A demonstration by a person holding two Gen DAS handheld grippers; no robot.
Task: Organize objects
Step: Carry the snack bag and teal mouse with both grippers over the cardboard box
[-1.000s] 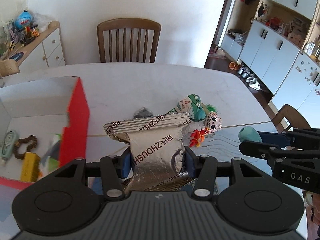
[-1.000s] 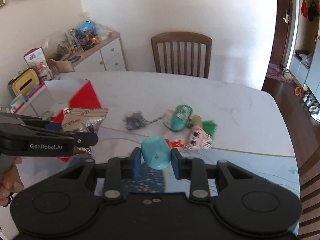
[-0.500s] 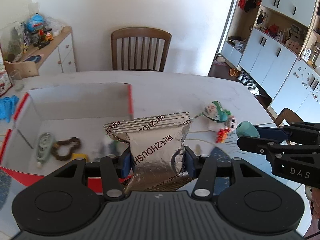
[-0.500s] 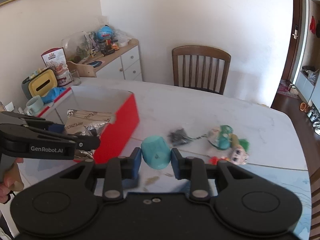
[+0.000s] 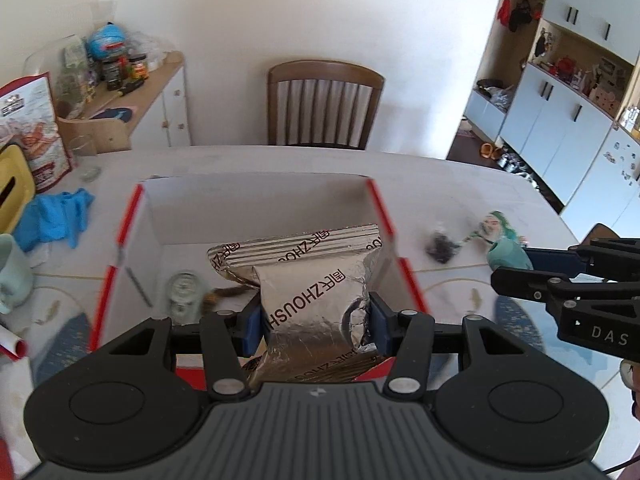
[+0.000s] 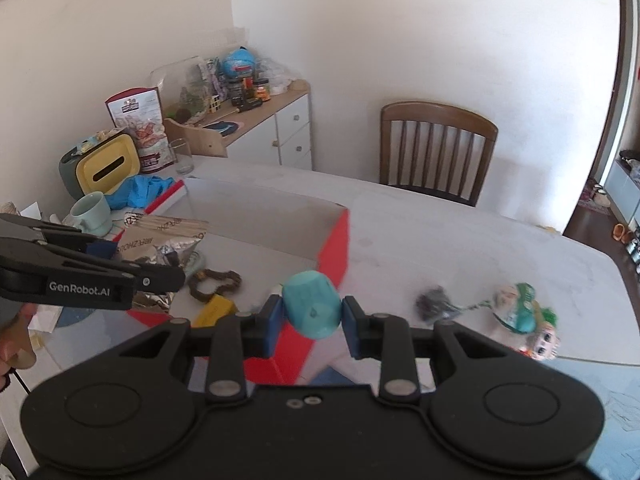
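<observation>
Left gripper (image 5: 316, 316) angled downward, blue pads clamped on a load, right gripper (image 6: 312, 318) tilted likewise — jaws narrow, gripping too, side by side.

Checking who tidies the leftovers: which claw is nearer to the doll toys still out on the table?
Right. The right claw, shut on a teal egg, is beside the doll toys; the left claw, holding the foil packet, is over the red box, farther away.
</observation>
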